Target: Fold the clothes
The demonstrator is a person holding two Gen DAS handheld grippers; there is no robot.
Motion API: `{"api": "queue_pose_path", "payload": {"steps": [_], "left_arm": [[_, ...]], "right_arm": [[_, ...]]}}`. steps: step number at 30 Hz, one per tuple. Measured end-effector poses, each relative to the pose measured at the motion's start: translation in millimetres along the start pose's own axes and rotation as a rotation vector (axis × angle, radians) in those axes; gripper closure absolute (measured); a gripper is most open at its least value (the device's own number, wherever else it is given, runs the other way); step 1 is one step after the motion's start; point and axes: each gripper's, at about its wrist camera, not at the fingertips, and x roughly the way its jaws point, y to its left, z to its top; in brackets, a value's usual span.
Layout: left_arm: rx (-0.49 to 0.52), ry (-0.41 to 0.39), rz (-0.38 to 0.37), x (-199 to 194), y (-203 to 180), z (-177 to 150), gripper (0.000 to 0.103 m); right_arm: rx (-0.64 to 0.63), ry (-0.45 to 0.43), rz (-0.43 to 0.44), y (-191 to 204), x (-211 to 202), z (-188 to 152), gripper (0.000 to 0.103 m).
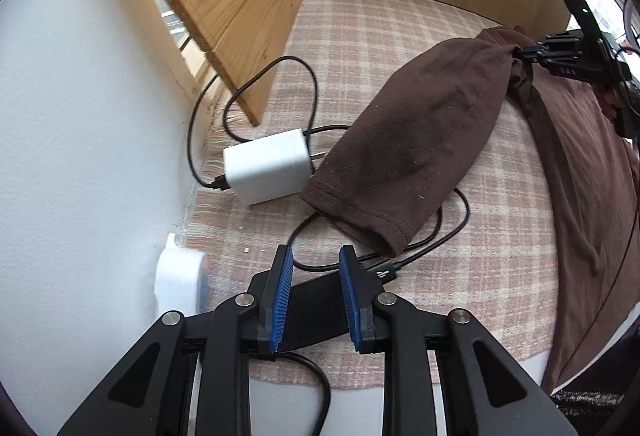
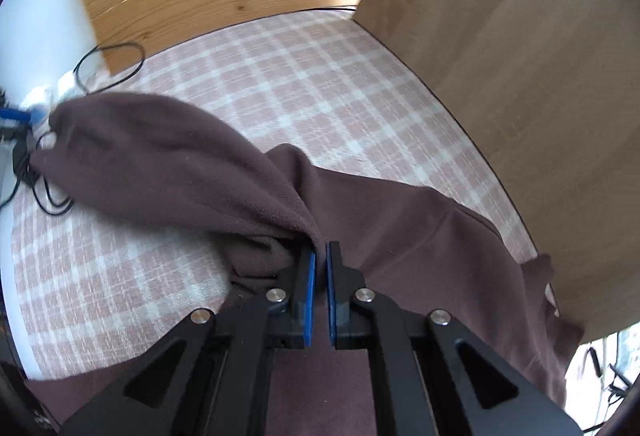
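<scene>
Brown shirt (image 1: pixel 420 140) lies across the middle on the checked bed (image 1: pixel 360 36). My right gripper (image 2: pixel 321 256) fingers pinch its shoulder; left gripper (image 1: pixel 316 264) fingers are spread. I think the black cable (image 1: pixel 440 236) under the sleeve could snag.

white wall (image 1: pixel 80 96) | pine boards (image 1: pixel 224 8) | checked pink cover (image 1: pixel 360 36) | daylight

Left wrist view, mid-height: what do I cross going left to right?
White wall → white charger → brown sleeve → the right hand-held gripper pinching the brown garment.
</scene>
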Motion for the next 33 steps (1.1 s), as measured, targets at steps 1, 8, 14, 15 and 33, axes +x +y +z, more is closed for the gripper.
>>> {"api": "queue_pose_path", "payload": {"steps": [1,8,14,15,33], "left_arm": [[0.013,-0.002,-0.022,-0.5,-8.5,0.5,0.08],[0.052,0.035,-0.129,17.8,-60.9,9.8,0.08],[0.022,0.065,-0.112,29.0,-62.6,13.6,0.076],[0.011,0.063,-0.11,28.6,-60.3,13.7,0.075],[0.038,0.039,-0.034,46.9,-62.9,23.8,0.103]], "right_arm": [[0.053,0.0,-0.002,-11.0,1.6,-1.6,0.098],[0.052,0.015,-0.014,-18.2,13.7,-11.1,0.098],[0.031,0.006,-0.001,-18.3,12.5,-13.2,0.098],[0.024,0.005,-0.002,-17.0,11.8,-14.5,0.098],[-0.012,0.003,0.008,-13.3,11.0,-18.4,0.098]]}}
